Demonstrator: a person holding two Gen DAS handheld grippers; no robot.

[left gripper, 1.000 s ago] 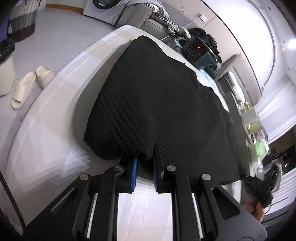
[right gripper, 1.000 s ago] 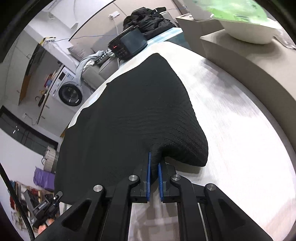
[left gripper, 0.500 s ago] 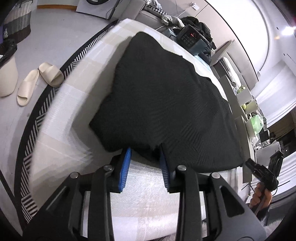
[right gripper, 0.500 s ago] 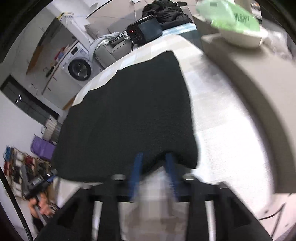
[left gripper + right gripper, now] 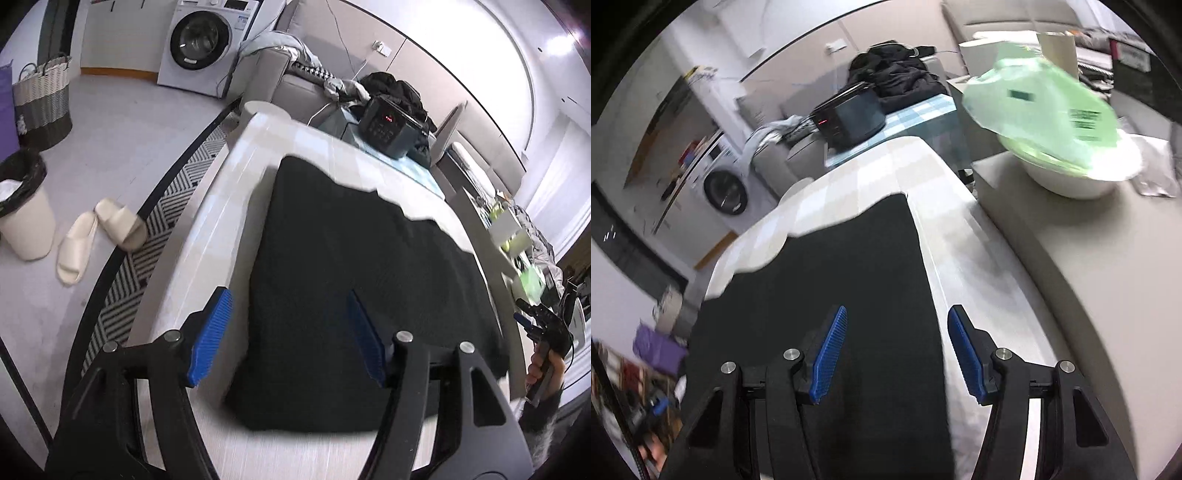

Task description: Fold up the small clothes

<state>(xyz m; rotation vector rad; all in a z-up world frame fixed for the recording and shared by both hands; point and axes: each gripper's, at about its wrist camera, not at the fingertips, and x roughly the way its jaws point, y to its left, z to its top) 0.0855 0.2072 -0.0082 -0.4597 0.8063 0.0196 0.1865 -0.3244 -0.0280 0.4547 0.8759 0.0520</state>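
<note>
The black knitted garment point(image 5: 362, 280) lies flat and folded on the pale checked surface point(image 5: 229, 206), and it covers most of the middle of it. Its far edge is uneven, with a step on one side.

The left tool point(image 5: 290, 332) is above the near left corner of the garment. Its blue ribbed pads point(image 5: 210, 332) stand apart, the jaws have just been opening, and the cloth below is not pressed by them.

The right tool point(image 5: 897, 350) is above the near right edge of the same garment. Its blue pads point(image 5: 829, 354) also stand apart, and nothing is clamped between them; the right pad is over the bare surface just beside the cloth edge.

At the far end of the surface stands a dark box-shaped device with a red display point(image 5: 388, 125). On a grey counter point(image 5: 1071, 258) to the right sits a white bowl point(image 5: 1078, 177) with a light green plastic bag point(image 5: 1041, 107) on it. On the floor at the left lie cream slippers point(image 5: 96, 236).
</note>
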